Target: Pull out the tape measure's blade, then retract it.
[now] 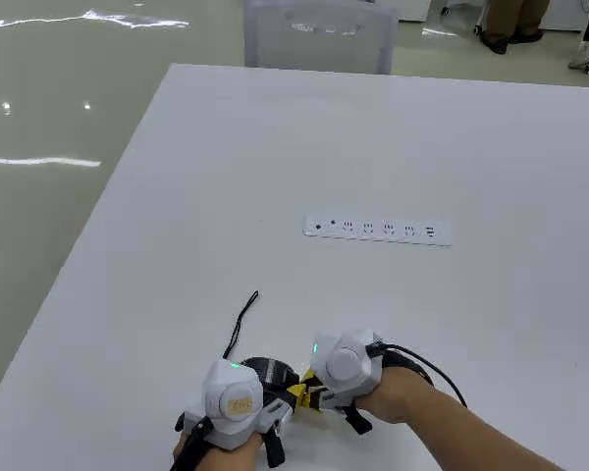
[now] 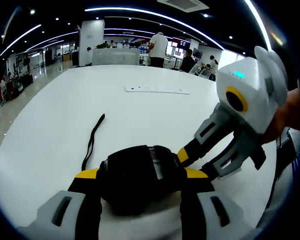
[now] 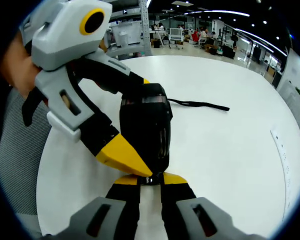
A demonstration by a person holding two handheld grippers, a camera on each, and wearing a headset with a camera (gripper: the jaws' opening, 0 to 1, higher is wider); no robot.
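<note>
While the left tongs (image 2: pixel 141 173) clamp the black tape measure (image 2: pixel 132 192) by its two flanks, a yellow pad pressed to each side, the case lies flat on the white bench (image 1: pixel 177 196) close to its near edge, just in front of the person. The right tongs (image 3: pixel 150 180) meet the case from the other side, drawn almost together with their yellow tips nipped at its rim, where I judge the blade's end hook sits. No blade shows outside the case, so the task looks to be at its very start: the hold is made and the pull not yet begun. The next move calls for the right tongs to draw away in a straight line along the bench top while the left ones pin the case against the drag. A weak nip would slip off the hook, and a loose clamp would let the case slide along. The hook itself is hidden between the yellow tips, so whether it is truly caught cannot be made out, and no lock button or marking can be read on the dark casing. In the head view the bulk of both tongs covers most of the case. Beyond it, the black wrist strap (image 1: pixel 240 322) trails loose across the bench. Farther on, well apart from the work, a white power strip (image 1: pixel 378 230) lies across the middle of the bench, and past the far edge a pale chair (image 1: pixel 319 34) stands on the glossy floor (image 1: pixel 39 98).
</note>
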